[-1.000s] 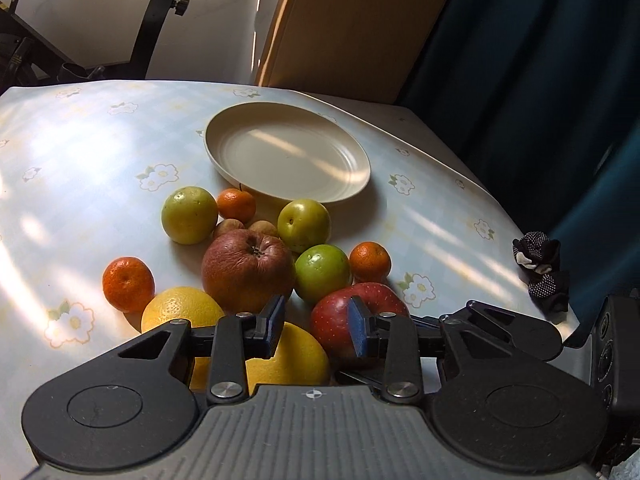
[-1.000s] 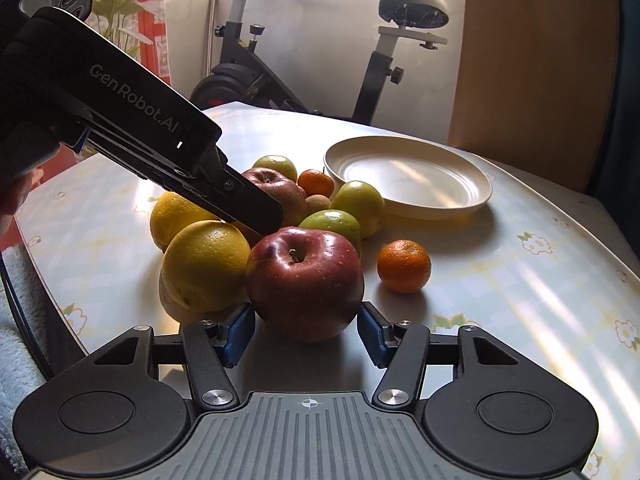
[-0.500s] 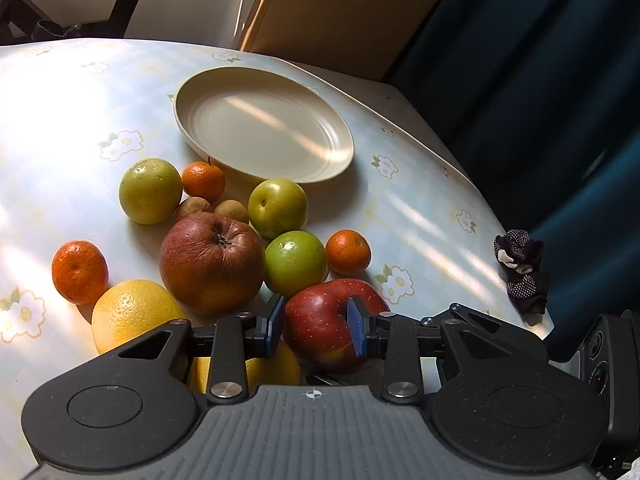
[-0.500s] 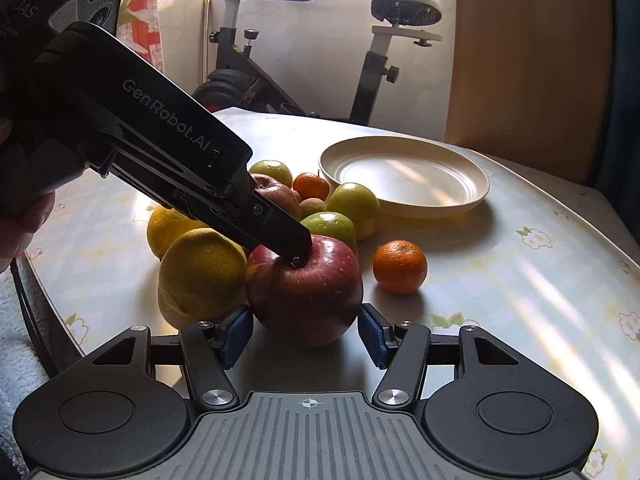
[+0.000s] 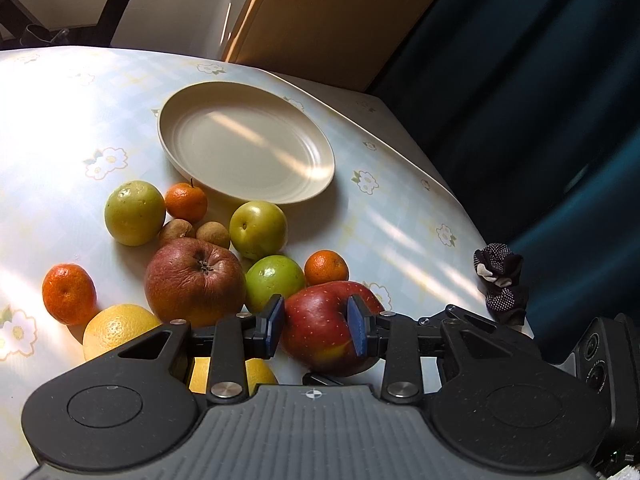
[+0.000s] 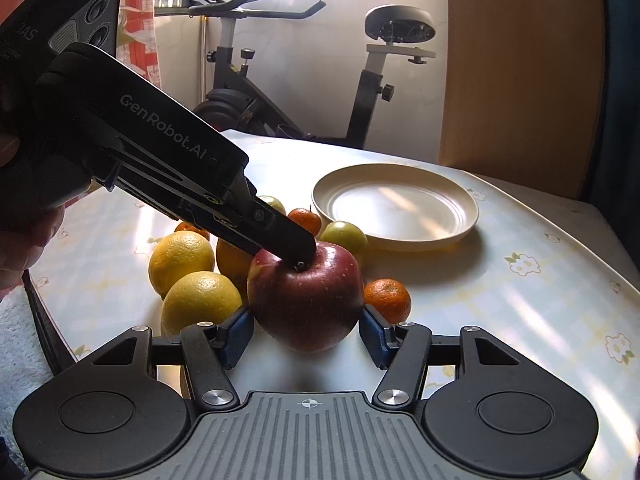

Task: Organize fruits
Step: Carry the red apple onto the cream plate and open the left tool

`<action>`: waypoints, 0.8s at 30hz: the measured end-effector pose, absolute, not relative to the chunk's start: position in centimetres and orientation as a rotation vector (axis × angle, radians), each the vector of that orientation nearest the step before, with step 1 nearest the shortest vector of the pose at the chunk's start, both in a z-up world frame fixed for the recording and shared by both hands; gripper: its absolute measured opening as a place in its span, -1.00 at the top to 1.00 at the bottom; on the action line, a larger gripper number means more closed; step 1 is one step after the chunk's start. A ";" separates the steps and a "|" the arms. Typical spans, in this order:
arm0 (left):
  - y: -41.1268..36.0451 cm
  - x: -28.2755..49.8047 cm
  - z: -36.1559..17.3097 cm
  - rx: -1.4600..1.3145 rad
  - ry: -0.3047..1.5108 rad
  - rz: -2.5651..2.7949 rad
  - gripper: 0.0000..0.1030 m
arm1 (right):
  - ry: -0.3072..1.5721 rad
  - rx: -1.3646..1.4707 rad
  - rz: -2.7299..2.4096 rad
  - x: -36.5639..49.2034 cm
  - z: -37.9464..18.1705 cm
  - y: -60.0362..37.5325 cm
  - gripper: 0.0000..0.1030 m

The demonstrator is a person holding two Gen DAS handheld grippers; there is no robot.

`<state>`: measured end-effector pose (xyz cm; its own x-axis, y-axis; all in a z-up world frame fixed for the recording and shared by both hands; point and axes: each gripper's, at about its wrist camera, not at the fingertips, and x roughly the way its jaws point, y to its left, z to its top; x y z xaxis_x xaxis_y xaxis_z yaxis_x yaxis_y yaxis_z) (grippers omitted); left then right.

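**Right wrist view: first apple engaged, plate not yet loaded**

The glossy red apple [image 6: 306, 296] rests on the table [image 6: 520, 320], at the near edge of the fruit cluster. It is flanked by the right gripper [image 6: 306, 334], whose blue pads stand just beside its sides; firm contact cannot be confirmed. The left gripper [image 5: 316, 330] is set on top of the apple, jaws narrowly apart. The cream plate [image 5: 192, 92] is seen bare. No fruit is judged sorted; every piece remains to be placed.

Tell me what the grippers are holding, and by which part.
Cannot be told. The pads of the right gripper flank the red apple at its sides; the left gripper has its tips at the stem hollow.
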<state>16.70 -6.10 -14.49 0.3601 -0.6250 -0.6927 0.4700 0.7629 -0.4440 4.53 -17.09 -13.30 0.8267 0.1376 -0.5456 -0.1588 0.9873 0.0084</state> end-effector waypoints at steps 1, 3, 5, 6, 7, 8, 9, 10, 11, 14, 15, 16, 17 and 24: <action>-6.3 16.8 -13.8 -0.172 0.956 -0.713 0.29 | 0.569 -0.042 0.161 4.7 -12.8 -17.2 -0.05; -6.4 17.2 -12.9 -0.170 0.933 -0.717 0.29 | 0.551 -0.050 0.172 5.4 -11.6 -17.7 -0.06; -6.3 17.8 -11.9 -0.171 0.906 -0.720 0.29 | 0.540 -0.062 0.182 6.4 -10.6 -18.0 -0.06; -6.3 18.2 -11.3 -0.169 0.892 -0.719 0.29 | 0.533 -0.071 0.189 7.2 -10.0 -18.3 -0.06; -6.4 18.5 -10.8 -0.169 0.879 -0.716 0.29 | 0.526 -0.076 0.195 7.8 -9.5 -18.4 -0.06; -6.4 18.9 -10.3 -0.168 0.867 -0.713 0.29 | 0.520 -0.076 0.202 8.3 -9.1 -18.5 -0.06; -6.3 19.5 -9.7 -0.167 0.851 -0.708 0.29 | 0.512 -0.074 0.214 9.3 -8.5 -18.7 -0.06; -6.3 19.9 -9.2 -0.165 0.837 -0.702 0.29 | 0.508 -0.076 0.224 10.1 -8.1 -18.9 -0.06; -6.3 20.4 -8.8 -0.161 0.825 -0.696 0.29 | 0.504 -0.081 0.231 10.7 -7.8 -18.9 -0.06; -6.1 22.2 -8.0 -0.154 0.806 -0.677 0.29 | 0.500 -0.113 0.254 13.3 -7.2 -19.1 -0.06; -6.0 23.0 -8.0 -0.155 0.805 -0.670 0.29 | 0.503 -0.114 0.262 14.2 -7.2 -19.1 -0.06; -5.8 23.6 -8.0 -0.159 0.806 -0.665 0.29 | 0.506 -0.113 0.268 15.0 -7.2 -19.2 -0.06; -5.7 24.5 -8.1 -0.167 0.809 -0.656 0.29 | 0.509 -0.111 0.275 16.0 -7.3 -19.2 -0.06; -5.5 30.3 -9.9 -0.174 0.837 -0.615 0.29 | 0.567 -0.087 0.306 22.6 -8.9 -20.1 -0.06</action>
<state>30.31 -5.47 -9.90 0.5086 -0.5736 -0.6421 0.4405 0.8141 -0.3783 22.58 -20.09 -8.93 0.7993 0.2614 -0.5411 -0.3091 0.9510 0.0030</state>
